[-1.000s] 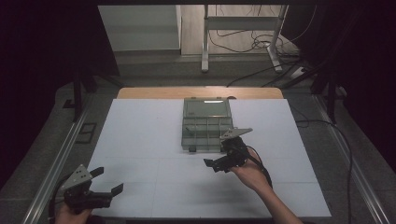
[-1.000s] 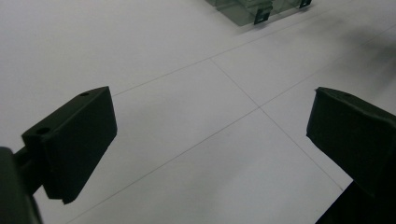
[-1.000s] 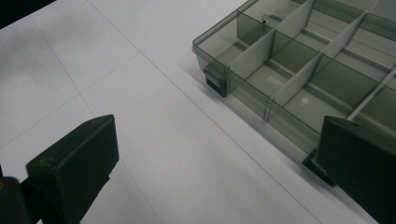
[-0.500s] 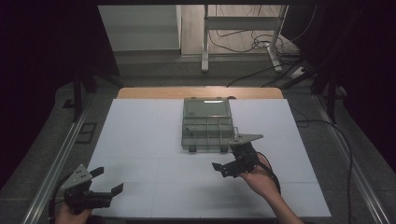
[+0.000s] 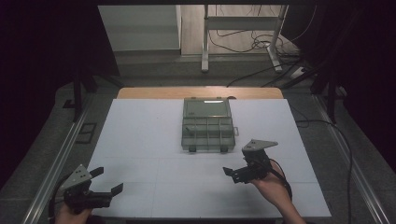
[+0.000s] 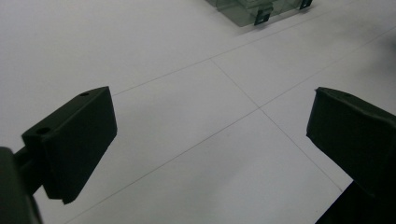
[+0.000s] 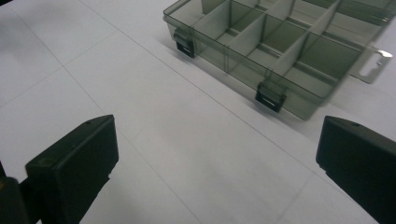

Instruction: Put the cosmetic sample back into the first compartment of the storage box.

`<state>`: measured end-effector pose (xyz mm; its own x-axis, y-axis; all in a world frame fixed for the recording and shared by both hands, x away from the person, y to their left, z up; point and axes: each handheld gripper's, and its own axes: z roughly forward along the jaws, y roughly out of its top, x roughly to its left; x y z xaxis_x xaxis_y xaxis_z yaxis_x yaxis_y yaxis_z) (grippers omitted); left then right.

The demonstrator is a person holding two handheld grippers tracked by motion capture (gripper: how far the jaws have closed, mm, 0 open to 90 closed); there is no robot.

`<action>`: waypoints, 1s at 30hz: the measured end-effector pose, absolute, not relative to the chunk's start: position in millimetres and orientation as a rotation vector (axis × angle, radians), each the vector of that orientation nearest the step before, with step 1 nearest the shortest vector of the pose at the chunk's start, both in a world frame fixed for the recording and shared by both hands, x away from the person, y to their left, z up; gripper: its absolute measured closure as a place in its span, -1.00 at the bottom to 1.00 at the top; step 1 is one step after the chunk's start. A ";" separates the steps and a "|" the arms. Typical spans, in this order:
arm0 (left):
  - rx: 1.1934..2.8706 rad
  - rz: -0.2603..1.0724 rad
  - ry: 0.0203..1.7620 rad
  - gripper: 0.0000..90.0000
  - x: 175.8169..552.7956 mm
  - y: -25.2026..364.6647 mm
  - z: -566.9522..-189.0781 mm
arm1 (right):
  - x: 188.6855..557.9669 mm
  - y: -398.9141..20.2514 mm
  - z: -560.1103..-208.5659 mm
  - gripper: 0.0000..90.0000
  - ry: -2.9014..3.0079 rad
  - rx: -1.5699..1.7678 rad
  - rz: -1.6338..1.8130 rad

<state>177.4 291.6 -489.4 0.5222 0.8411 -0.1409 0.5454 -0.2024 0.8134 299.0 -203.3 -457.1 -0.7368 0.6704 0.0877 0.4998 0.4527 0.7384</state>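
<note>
A smoky clear compartment box [image 5: 208, 130] lies open in the middle of the white board, its lid [image 5: 207, 108] folded flat toward the far side. In the right gripper view the box [image 7: 280, 46] has empty divided cells and two black latches on its near wall. My right gripper [image 5: 233, 175] hovers open just in front of the box's near right corner, with nothing between its jaws [image 7: 217, 158]. At the board's near left corner my left gripper [image 5: 110, 179] is also open and empty [image 6: 210, 135], far from the box corner [image 6: 261, 11].
The white board [image 5: 140, 140] covers the table, with a wooden strip [image 5: 154, 92] along its far edge. Metal rails [image 5: 56, 163] run down both sides. Cables [image 5: 254, 44] and a table leg [image 5: 204, 42] are on the floor beyond.
My right gripper has drawn back from the box's near edge, toward the person and slightly right. The left gripper has stayed put.
</note>
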 end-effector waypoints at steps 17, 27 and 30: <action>1.879 0.422 1.146 -0.95 177.5 291.9 -489.5 | 280.7 -237.0 -456.4 -1.00 2.424 1.070 1.110; 1.877 0.424 1.147 -0.95 177.3 291.8 -489.4 | 266.0 -260.3 -454.8 -1.00 2.365 1.106 1.110; 1.878 0.425 1.148 -0.95 177.4 292.0 -489.4 | 262.4 -268.6 -454.5 -1.00 2.337 1.117 1.098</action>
